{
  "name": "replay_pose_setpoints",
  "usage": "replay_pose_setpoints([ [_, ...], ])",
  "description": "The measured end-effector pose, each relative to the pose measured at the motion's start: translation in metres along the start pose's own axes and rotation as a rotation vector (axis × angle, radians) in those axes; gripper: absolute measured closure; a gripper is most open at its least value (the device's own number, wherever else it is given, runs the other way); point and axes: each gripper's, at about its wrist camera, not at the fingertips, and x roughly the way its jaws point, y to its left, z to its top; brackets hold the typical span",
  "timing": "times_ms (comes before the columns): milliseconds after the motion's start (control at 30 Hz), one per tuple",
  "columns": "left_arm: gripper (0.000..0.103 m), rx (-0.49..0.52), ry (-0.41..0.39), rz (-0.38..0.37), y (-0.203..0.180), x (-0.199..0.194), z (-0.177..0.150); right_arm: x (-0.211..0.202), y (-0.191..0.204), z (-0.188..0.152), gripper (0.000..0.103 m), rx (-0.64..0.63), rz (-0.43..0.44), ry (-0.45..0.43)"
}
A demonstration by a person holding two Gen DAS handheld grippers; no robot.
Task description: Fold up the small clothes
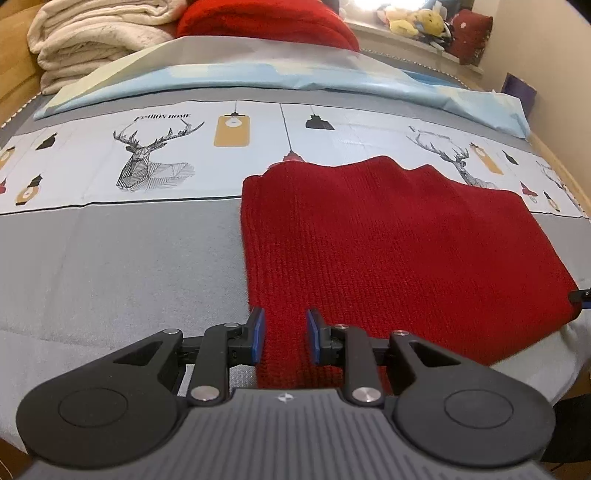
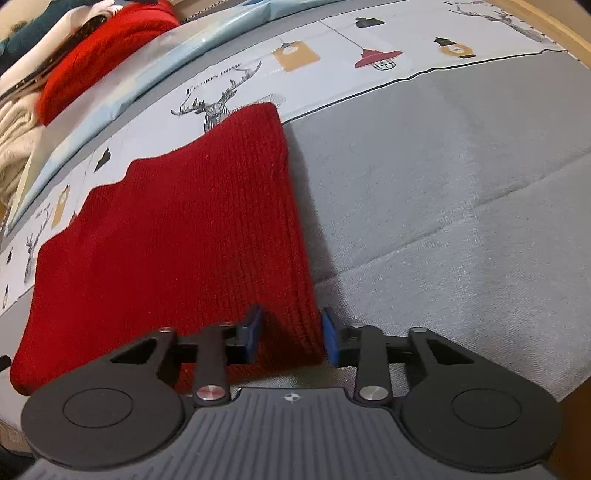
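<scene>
A dark red knitted garment (image 1: pixel 388 251) lies flat on the bed, folded into a rough rectangle. My left gripper (image 1: pixel 284 332) stands at its near left corner, jaws part open, with the knit edge between the blue pads (image 1: pixel 258 328). My right gripper (image 2: pixel 291 332) stands at the garment's (image 2: pixel 177 229) near right corner, jaws part open, with the folded edge between its blue pads (image 2: pixel 328 336). Neither gripper pinches the cloth. The right gripper's tip shows at the far right edge of the left wrist view (image 1: pixel 581 295).
The bed has a grey and pale blue cover printed with deer and lamps (image 1: pixel 155 158). A light blue folded sheet (image 1: pixel 258 77), a cream blanket pile (image 1: pixel 85 37) and another red knit (image 1: pixel 266 22) lie at the far side. Plush toys (image 1: pixel 417 20) sit on a ledge behind.
</scene>
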Motion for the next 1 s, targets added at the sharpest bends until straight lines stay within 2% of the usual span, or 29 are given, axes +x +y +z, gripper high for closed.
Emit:
replay_pose_setpoints([
  [67, 0.077, 0.003, -0.002, -0.002, 0.0, 0.001, 0.0, 0.0, 0.003, 0.0, 0.086, -0.019, -0.011, -0.007],
  [133, 0.077, -0.001, -0.002, -0.007, 0.002, 0.001, 0.001, -0.005, 0.004, 0.0, 0.088, -0.026, -0.006, -0.034],
  [267, 0.077, -0.017, 0.0, -0.038, 0.005, 0.001, 0.001, -0.032, 0.015, 0.002, 0.089, -0.085, 0.043, -0.188],
  [333, 0.077, -0.013, 0.011, -0.051, 0.007, 0.002, 0.001, -0.035, 0.019, 0.0, 0.089, -0.107, 0.047, -0.21],
  [367, 0.077, 0.0, 0.029, -0.042, 0.006, 0.006, 0.0, -0.032, 0.017, 0.001, 0.089, -0.108, 0.031, -0.19],
  [467, 0.077, 0.077, 0.19, 0.067, 0.003, 0.038, -0.012, -0.003, 0.008, -0.002, 0.086, -0.091, -0.069, -0.03],
  [500, 0.077, 0.075, 0.236, 0.077, 0.005, 0.046, -0.016, 0.005, 0.004, -0.003, 0.085, -0.075, -0.092, 0.011],
  [567, 0.077, 0.066, 0.213, 0.071, 0.006, 0.044, -0.013, 0.005, 0.002, -0.002, 0.081, -0.068, -0.102, 0.012],
  [667, 0.077, 0.024, 0.135, 0.034, 0.009, 0.028, -0.006, -0.009, 0.009, -0.003, 0.076, -0.116, -0.128, -0.065],
  [733, 0.077, -0.018, 0.074, -0.033, 0.011, 0.015, -0.002, -0.019, 0.013, -0.003, 0.076, -0.133, -0.12, -0.123],
  [800, 0.077, -0.039, 0.025, -0.126, 0.008, 0.008, 0.002, -0.022, 0.015, -0.002, 0.075, -0.144, -0.098, -0.143],
  [867, 0.074, 0.004, 0.055, -0.149, -0.003, 0.014, 0.001, -0.012, 0.014, -0.003, 0.073, -0.158, -0.107, -0.091],
  [967, 0.074, 0.121, 0.246, -0.013, -0.016, 0.05, -0.017, 0.011, 0.014, -0.006, 0.068, -0.186, -0.19, 0.016],
  [1000, 0.074, 0.13, 0.239, -0.003, -0.019, 0.051, -0.017, 0.012, 0.015, -0.004, 0.068, -0.182, -0.193, 0.008],
])
